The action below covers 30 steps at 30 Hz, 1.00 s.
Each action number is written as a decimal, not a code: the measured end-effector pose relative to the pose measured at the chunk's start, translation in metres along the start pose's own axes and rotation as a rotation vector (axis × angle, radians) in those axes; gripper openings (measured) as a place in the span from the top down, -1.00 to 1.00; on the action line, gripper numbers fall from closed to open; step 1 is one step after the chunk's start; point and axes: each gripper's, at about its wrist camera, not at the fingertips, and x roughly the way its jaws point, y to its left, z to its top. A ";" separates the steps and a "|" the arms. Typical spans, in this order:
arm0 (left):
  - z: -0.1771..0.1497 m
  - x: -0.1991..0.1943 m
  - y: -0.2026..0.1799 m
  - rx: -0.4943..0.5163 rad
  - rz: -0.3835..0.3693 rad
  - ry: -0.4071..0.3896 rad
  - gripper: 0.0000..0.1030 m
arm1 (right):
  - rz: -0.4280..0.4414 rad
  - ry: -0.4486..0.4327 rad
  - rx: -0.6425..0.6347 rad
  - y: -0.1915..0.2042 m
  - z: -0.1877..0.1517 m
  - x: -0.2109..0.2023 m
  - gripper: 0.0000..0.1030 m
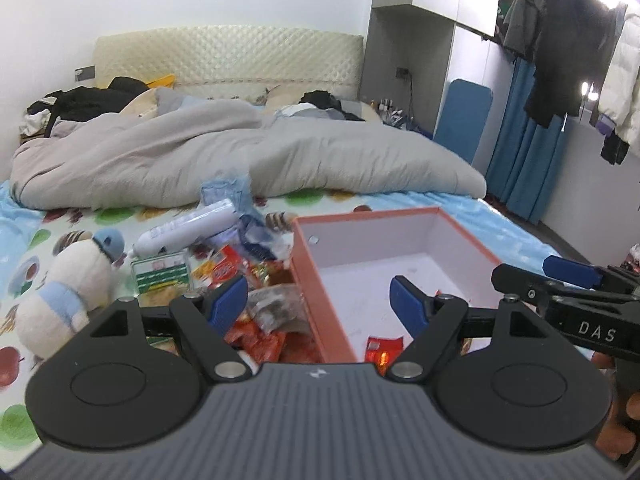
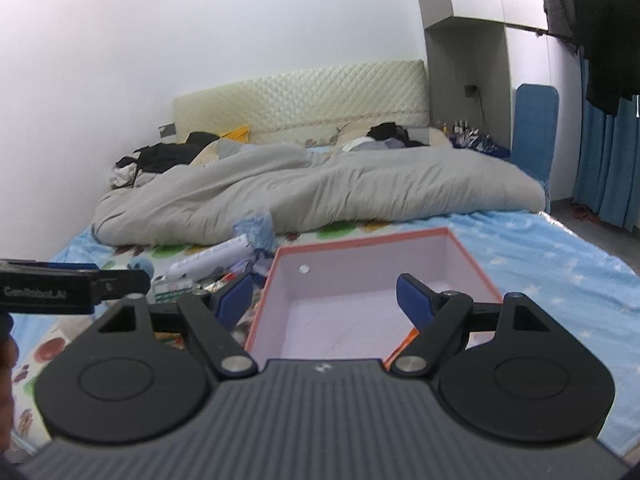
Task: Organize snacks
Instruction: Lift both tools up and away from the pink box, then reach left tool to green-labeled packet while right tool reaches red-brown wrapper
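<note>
Bed (image 1: 460, 208): orange-rimmed box (image 1: 316, 296), crumpled colourful snacks (image 1: 256, 308).

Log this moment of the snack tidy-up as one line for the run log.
left hand-held gripper: open, empty | right hand-held gripper: open, empty | orange box: one red packet inside | snack pile: on bed, left of box

Home bedroom, bed (image 1: 360, 200) with grey duvet (image 1: 240, 160), padded headboard (image 1: 228, 56), hanging coats (image 1: 568, 40)
</note>
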 end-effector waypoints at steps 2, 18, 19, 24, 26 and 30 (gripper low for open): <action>-0.006 -0.005 0.005 -0.005 0.006 0.005 -0.59 | 0.003 0.013 -0.004 0.008 -0.006 0.000 -0.57; -0.045 -0.057 0.056 -0.057 0.097 0.065 -0.59 | 0.065 0.086 -0.033 0.070 -0.046 -0.027 -0.56; -0.050 -0.059 0.058 -0.069 0.099 0.074 -0.59 | 0.068 0.093 -0.037 0.073 -0.049 -0.029 -0.57; -0.066 -0.062 0.069 -0.110 0.113 0.120 -0.59 | 0.108 0.126 -0.016 0.082 -0.059 -0.039 -0.56; -0.071 -0.063 0.071 -0.106 0.122 0.126 -0.59 | 0.110 0.133 -0.026 0.087 -0.062 -0.041 -0.56; -0.076 -0.059 0.080 -0.134 0.113 0.140 -0.59 | 0.118 0.143 -0.051 0.098 -0.066 -0.038 -0.56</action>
